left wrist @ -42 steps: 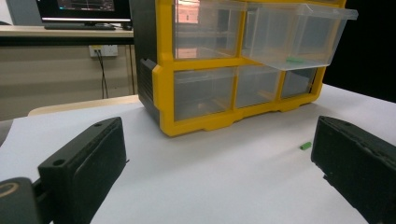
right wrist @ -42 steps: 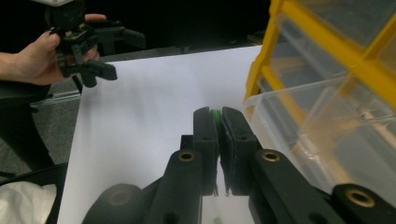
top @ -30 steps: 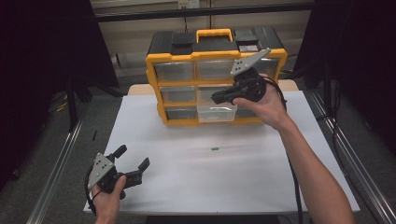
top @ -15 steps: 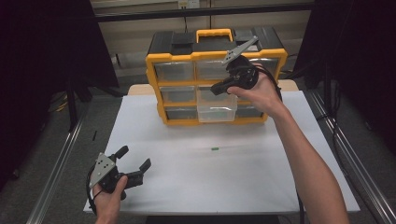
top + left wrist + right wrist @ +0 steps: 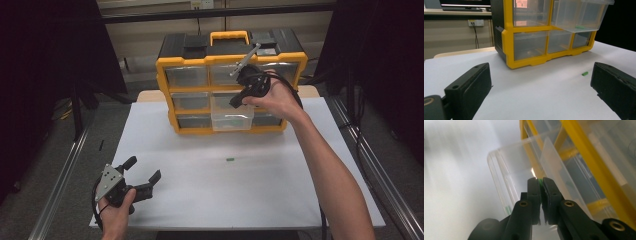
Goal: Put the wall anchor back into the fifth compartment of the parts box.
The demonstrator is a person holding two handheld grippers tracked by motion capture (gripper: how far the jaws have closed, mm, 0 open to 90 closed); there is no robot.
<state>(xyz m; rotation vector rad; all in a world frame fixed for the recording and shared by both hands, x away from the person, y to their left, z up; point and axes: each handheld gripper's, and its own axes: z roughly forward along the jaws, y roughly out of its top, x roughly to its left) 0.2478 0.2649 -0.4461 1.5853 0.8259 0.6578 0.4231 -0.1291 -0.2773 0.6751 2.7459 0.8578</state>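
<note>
Right gripper (image 5: 541, 181) clamped on tiny green piece (image 5: 540, 180), above pulled-out clear plastic drawer (image 5: 231, 117) of yellow-framed organizer cabinet (image 5: 230, 65). Left gripper (image 5: 142, 172) jaws wide apart, empty, over white tabletop (image 5: 250, 190).

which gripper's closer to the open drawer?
Right. The right gripper hangs just over the open drawer, pinching a small green piece. The left gripper sits at the table's near left, well short of it.
</note>
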